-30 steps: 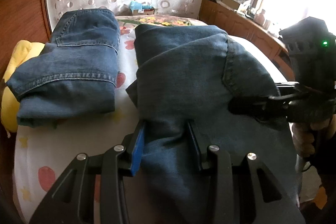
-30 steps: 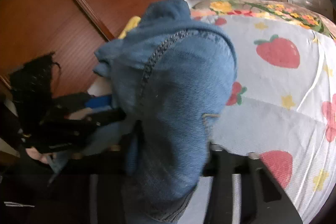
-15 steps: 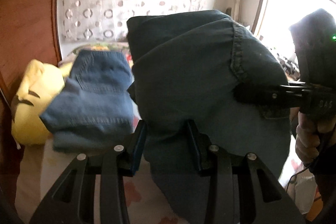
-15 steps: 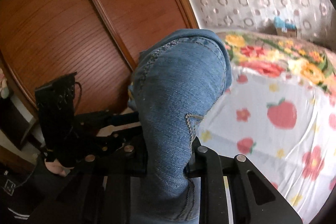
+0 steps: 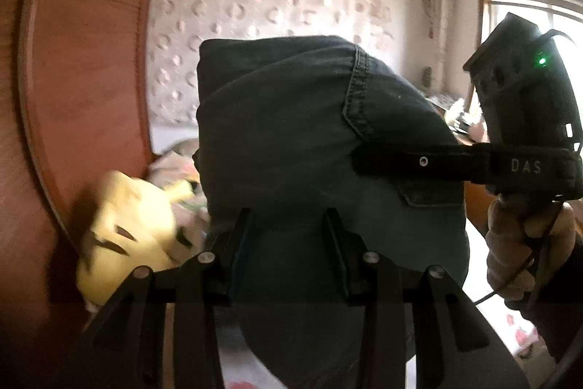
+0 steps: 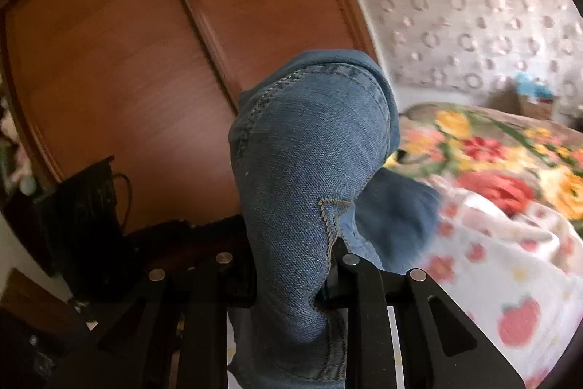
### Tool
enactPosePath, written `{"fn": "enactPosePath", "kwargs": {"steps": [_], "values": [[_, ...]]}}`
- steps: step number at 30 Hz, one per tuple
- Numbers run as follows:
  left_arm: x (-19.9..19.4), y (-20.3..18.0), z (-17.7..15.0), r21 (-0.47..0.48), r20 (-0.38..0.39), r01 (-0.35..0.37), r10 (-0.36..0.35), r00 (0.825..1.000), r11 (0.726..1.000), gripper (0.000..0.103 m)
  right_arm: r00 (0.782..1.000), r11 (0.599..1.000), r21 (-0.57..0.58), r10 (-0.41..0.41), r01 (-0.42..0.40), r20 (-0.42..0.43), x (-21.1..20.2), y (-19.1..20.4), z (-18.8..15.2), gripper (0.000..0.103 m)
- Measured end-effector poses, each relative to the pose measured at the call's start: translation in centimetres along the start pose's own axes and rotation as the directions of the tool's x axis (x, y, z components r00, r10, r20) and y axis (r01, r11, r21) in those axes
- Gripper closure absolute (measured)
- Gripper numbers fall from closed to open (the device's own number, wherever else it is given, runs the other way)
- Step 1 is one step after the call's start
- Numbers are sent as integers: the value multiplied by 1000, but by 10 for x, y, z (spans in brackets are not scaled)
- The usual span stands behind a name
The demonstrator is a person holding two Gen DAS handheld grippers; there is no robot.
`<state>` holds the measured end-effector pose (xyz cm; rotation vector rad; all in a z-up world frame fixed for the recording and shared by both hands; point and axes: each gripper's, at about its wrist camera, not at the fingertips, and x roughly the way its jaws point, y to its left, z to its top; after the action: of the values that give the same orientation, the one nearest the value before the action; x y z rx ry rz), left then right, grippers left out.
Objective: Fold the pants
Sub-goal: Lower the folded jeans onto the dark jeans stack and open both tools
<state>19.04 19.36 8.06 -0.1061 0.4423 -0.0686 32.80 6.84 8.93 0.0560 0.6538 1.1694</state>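
Folded blue jeans (image 5: 309,141) hang in the air between both grippers, above the bed. My left gripper (image 5: 288,243) is shut on their near edge. My right gripper (image 6: 291,265) is shut on the other side of the same jeans (image 6: 309,163). The right gripper also shows in the left wrist view (image 5: 455,164), clamped on the jeans' right side near a pocket. A second folded pair of jeans (image 6: 393,206) lies on the bed, partly hidden behind the held pair.
A bed with a strawberry-print sheet (image 6: 510,279) and a floral blanket (image 6: 492,148) lies below. A yellow plush toy (image 5: 131,228) sits by the wooden headboard (image 5: 83,97). A window (image 5: 524,10) is at right, patterned wallpaper (image 6: 473,6) behind.
Both grippers have lifted the folded jeans up off the bed and carried them toward the headboard. The other folded pair has dropped out of the left wrist view.
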Motion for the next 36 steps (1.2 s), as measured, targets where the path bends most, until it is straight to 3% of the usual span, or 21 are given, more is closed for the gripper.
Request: {"fn": "enactPosePath", "kwargs": {"steps": [5,7,9,11,13,14,15,19,23,25,26,27,30,34,36], "values": [[14,40,19,-14,18,-55,56,998,998,66,987,984,110,134,-143,87,48,-22,35,81],[39,52,16,-18,-17,-64,64,998,998,66,988,977,165,117,-133,104,69,-48,37,79],[69,58,5,-27,-66,-61,59,996,998,66,997,964,258,50,-64,64,102,-86,29,68],[104,63,-14,-44,-146,-49,42,988,998,66,995,954,285,-73,91,-74,143,-125,12,64],[129,60,-33,-46,-207,-35,24,978,998,66,955,925,284,-188,251,-230,174,-160,-10,62],[139,60,-43,-42,-230,-33,22,973,999,66,948,922,280,-197,266,-250,178,-172,-17,54],[144,57,-50,-39,-244,-32,22,969,999,66,954,928,274,-193,253,-228,174,-179,-19,42],[152,55,-67,-55,-271,-36,20,962,998,66,940,936,190,-251,296,-229,156,-176,-9,33],[149,51,-71,-64,-280,-45,25,960,997,66,909,917,43,-385,396,-160,134,-151,-7,33],[149,51,-73,-67,-284,-50,28,958,997,66,902,909,15,-412,417,-130,129,-146,-9,34],[148,50,-74,-66,-285,-51,30,958,997,66,899,905,-4,-423,426,-115,129,-142,-7,41],[147,48,-72,-63,-285,-53,33,958,997,66,900,906,-11,-422,423,-108,131,-144,-7,51],[146,45,-76,-54,-287,-59,41,957,997,66,916,922,-21,-387,387,-101,138,-149,-7,59],[145,44,-75,-65,-277,-50,30,960,997,66,885,899,-60,-437,433,-158,160,-159,-14,60],[143,41,-75,-61,-272,-51,33,962,997,66,887,901,-52,-433,431,-157,160,-162,-17,60]]}}
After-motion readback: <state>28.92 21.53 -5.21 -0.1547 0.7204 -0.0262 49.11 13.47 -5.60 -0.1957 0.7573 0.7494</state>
